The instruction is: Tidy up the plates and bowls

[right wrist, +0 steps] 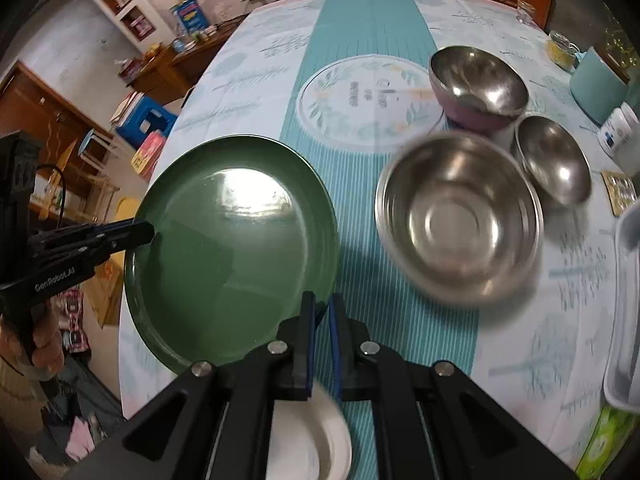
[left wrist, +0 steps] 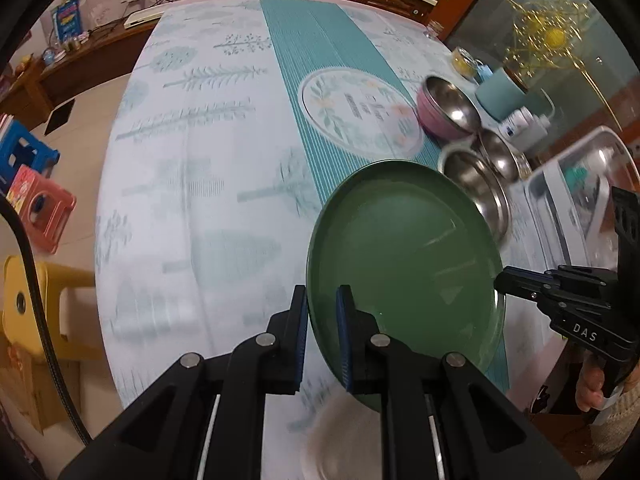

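A dark green plate [left wrist: 404, 256] [right wrist: 232, 248] hangs tilted above the table, held at opposite rims. My left gripper [left wrist: 322, 304] [right wrist: 150, 232] is shut on its left rim. My right gripper [right wrist: 322, 308] [left wrist: 498, 280] is shut on the right rim. Beyond the plate stand a large steel bowl [right wrist: 460, 220] [left wrist: 476, 188], a smaller steel bowl [right wrist: 554, 160] [left wrist: 500, 152] and a pink bowl with a steel inside [right wrist: 478, 80] [left wrist: 448, 108]. A white dish [right wrist: 316, 440] [left wrist: 340, 440] lies under the grippers near the table's front edge, partly hidden.
The round table [left wrist: 192, 184] has a pale tree-print cloth and a teal runner [right wrist: 372, 32]. A white tray [left wrist: 576, 184] [right wrist: 628, 320], a teal container [left wrist: 502, 96], jars and bottles crowd the right side. Coloured stools [left wrist: 36, 208] stand on the floor at left.
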The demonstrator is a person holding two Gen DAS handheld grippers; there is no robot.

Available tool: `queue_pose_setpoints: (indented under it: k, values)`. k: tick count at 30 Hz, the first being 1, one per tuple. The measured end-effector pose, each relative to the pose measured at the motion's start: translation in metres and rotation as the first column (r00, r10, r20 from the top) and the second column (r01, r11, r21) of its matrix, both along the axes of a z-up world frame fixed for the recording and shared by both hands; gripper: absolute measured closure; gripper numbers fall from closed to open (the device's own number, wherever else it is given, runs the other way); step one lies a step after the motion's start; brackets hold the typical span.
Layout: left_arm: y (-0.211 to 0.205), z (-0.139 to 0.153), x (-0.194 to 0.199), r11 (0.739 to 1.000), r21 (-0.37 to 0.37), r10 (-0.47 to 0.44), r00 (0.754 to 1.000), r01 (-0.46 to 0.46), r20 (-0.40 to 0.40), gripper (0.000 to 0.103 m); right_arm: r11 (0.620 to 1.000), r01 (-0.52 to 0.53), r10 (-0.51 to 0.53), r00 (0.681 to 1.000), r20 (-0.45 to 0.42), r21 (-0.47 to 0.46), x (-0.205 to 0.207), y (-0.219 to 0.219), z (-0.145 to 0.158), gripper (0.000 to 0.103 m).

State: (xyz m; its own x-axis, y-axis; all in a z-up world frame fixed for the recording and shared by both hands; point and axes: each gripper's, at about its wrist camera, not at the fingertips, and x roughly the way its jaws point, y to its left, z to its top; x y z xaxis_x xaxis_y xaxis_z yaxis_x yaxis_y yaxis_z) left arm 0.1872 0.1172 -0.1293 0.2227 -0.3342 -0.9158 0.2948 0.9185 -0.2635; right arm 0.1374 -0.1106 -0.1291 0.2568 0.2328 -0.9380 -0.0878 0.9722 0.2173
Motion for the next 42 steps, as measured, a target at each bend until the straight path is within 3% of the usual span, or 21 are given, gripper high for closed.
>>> queue_pose_setpoints:
  k: [10, 18, 28, 35, 42]
  values:
    - [0.012, -0.018, -0.11, 0.999, 0.005, 0.054, 0.998, -0.054, -0.034, 0.091, 0.995, -0.103, 0.103, 0.995, 0.006, -0.003, -0.099, 0.001, -0.004, 0.096]
    - [0.014, -0.041, -0.161, 0.995, 0.021, 0.097, 0.993, -0.096, -0.061, 0.091, 0.988, -0.148, 0.148, 0.989, -0.012, -0.035, -0.141, 0.005, -0.027, 0.096]
    - [0.015, -0.062, -0.183, 0.993, 0.064, 0.104, 0.992, -0.1, -0.075, 0.091, 0.977, -0.203, 0.2, 0.978, -0.051, -0.062, -0.158, 0.015, -0.053, 0.096]
    - [0.014, -0.061, -0.18, 0.991, 0.092, 0.096, 0.995, -0.093, -0.032, 0.091, 0.974, -0.21, 0.206, 0.977, -0.058, -0.085, -0.153, 0.021, -0.059, 0.096]
    - [0.009, -0.07, -0.18, 0.99, 0.122, 0.079, 0.996, -0.073, -0.046, 0.089, 0.958, -0.24, 0.241, 0.97, -0.017, -0.158, -0.157, 0.032, -0.055, 0.096]
